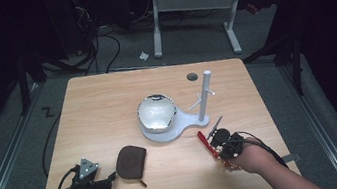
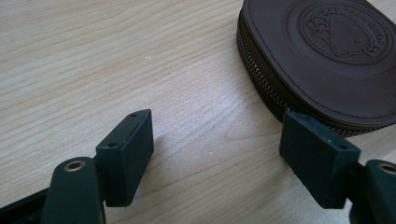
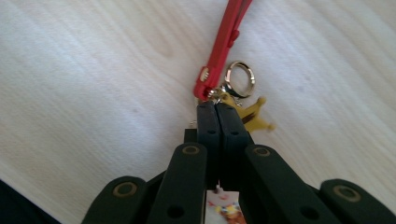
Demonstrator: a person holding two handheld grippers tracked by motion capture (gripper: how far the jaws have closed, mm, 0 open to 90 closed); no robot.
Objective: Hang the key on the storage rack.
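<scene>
Right tongs (image 3: 217, 108) tight on keychain (image 3: 224, 88)

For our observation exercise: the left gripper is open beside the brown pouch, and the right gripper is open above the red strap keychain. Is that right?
Not quite. The right gripper is shut on the keychain, as the right gripper view shows: its jaws are pressed together at the clasp end. The left gripper is indeed open beside the brown pouch.

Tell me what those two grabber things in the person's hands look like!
Both are black. The left gripper has blocky rectangular pads, brass-coloured rivets, a grey three-cornered plate on top and a black cable trailing off. The right gripper has a black cable too. The forearms are bare, no sleeves.
</scene>
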